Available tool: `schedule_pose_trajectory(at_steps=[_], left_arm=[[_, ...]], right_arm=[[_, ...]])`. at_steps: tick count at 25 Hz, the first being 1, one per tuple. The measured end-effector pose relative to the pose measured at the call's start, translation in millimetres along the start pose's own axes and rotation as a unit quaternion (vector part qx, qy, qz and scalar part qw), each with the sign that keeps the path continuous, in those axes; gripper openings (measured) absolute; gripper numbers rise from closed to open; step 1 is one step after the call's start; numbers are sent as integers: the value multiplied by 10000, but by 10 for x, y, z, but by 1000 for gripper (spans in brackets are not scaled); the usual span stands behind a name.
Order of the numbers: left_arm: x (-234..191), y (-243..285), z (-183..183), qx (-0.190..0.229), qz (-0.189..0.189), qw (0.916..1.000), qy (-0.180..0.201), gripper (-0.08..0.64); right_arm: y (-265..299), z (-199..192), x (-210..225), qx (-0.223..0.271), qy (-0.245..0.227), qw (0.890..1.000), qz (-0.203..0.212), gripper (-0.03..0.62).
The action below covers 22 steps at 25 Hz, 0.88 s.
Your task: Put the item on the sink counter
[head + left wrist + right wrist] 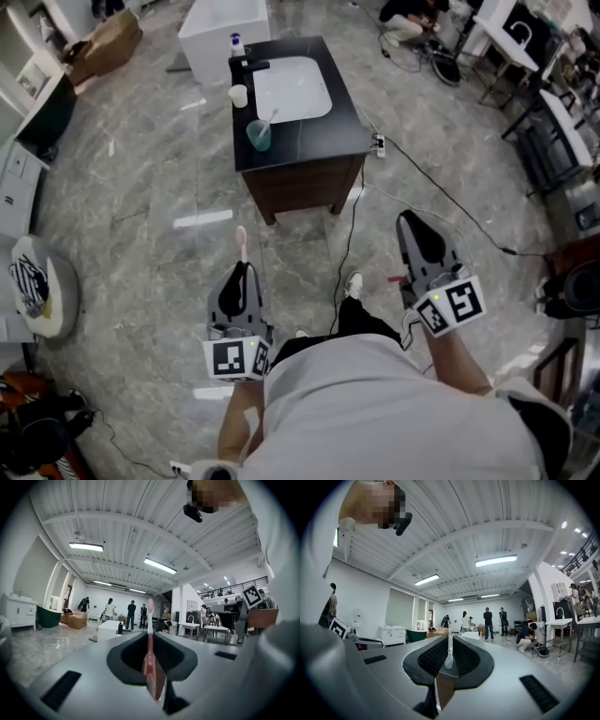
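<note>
So the left tongs (239, 277) are clamped on a pink toothbrush (149, 634). They grip it low on the handle, and the bristle end pokes out well past the tips. The right tongs (417, 230) are pulled in close with only a thin slit between them, and I can't see anything gripped in there. Both are held low in front of the person. The sink desk (309, 136) is well apart from them, across a stretch of marble floor (141, 187).

Handling-wise, I'd guess this thing weighs basically nothing. It's a stiff, thin, smooth plastic stick, so dropping it isn't the worry. Twisting or sliding in the grip is, because so much of it hangs out front. The low handle grip looks fine to me, and grabbing the bristle end would be worse.

For the drop-off, the dark front strip of the sink desk looks like the easy spot. It's clear of the basin (292, 89), the green cup (260, 136) and the white cup (238, 95). I'd lay it flat, since it could roll or bounce.
</note>
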<state>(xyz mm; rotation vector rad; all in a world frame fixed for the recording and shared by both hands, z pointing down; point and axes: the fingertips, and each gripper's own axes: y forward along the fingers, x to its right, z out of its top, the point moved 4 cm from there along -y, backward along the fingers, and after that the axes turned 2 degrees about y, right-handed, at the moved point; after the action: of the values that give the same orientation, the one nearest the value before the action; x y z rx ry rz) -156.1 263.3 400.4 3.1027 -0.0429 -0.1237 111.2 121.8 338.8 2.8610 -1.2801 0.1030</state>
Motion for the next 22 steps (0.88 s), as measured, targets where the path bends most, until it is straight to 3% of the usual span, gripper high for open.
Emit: schedule_pose_trajectory(at_steps=[3, 8, 22], left_arm=[[-2, 197, 80, 43, 58, 9999, 123, 38], [9, 498, 105, 81, 285, 9995, -63, 38], [305, 1244, 41, -204, 196, 9996, -35, 38]], right_arm=[[145, 10, 168, -4, -28, 10000, 71, 55], [330, 38, 447, -58, -54, 9998, 177, 55], [764, -163, 1114, -188, 294, 9990, 273, 55]])
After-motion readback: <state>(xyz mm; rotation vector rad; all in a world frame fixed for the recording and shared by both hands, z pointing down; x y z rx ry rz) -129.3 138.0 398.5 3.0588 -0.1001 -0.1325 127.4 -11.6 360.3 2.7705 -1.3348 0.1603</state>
